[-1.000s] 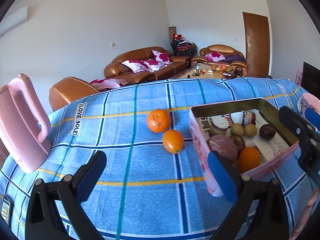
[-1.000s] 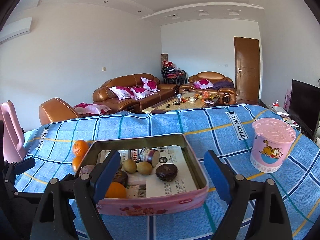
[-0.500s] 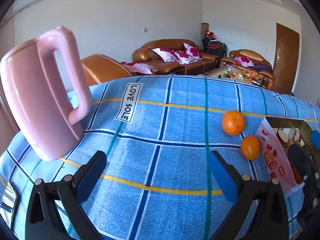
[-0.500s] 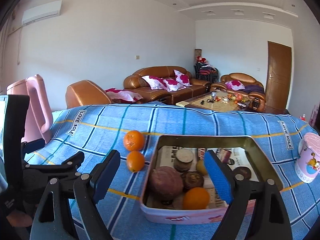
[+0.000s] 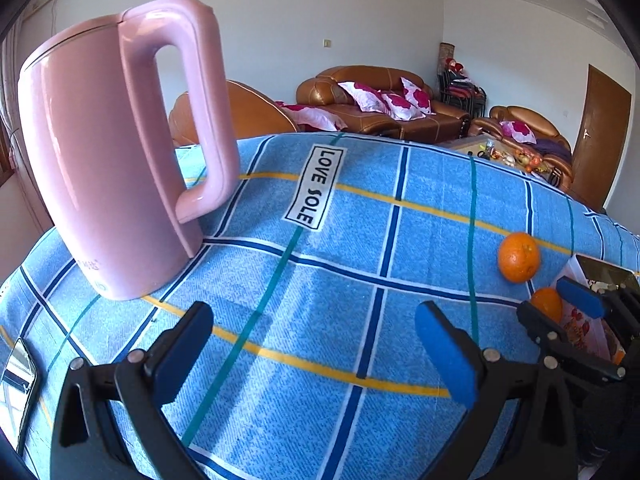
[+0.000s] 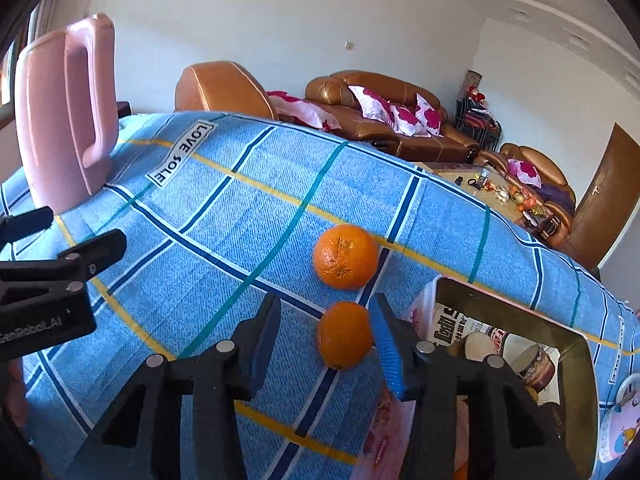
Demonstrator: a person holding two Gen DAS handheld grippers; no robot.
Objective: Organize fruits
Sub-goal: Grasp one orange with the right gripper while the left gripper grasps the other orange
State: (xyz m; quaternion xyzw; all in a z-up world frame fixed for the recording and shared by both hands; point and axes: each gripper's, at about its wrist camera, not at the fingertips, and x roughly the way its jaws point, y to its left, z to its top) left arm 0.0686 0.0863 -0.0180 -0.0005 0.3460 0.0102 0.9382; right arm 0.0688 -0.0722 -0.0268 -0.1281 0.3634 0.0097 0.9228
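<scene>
Two oranges sit loose on the blue plaid tablecloth (image 6: 224, 216), both just left of the pink fruit tin (image 6: 576, 344); tin used as the landmark below.

Largest first: tablecloth covers the whole table. Pink kettle (image 5: 108, 152) stands upright well left of the tin; a second ago it was a sliver at the left wrist view's edge, now it fills that view's left half. The tin filled the right wrist view then; now only its left corner shows, lined with newspaper, fruit inside partly hidden behind the right gripper's arm. In the left wrist view the tin has slid to the far right edge.

Left gripper (image 5: 316, 348): jaws spread wide, nothing between them, over bare cloth between kettle and tin. Same spread as a second ago.

Bigger orange (image 6: 345, 257) lies left of the tin, on the side away from the camera, untouched. Smaller orange (image 6: 344, 334) lies just beside the tin's left wall, nearer the camera.

Right gripper (image 6: 326, 340): was wide open over the tin, now moved left off it and straddles the smaller orange. Jaws are closing; right pad looks to be at the fruit's skin, left pad clearly apart, so no pinch.

Pink cartoon cup (image 6: 620, 428) sits right of the tin, only an edge visible.
</scene>
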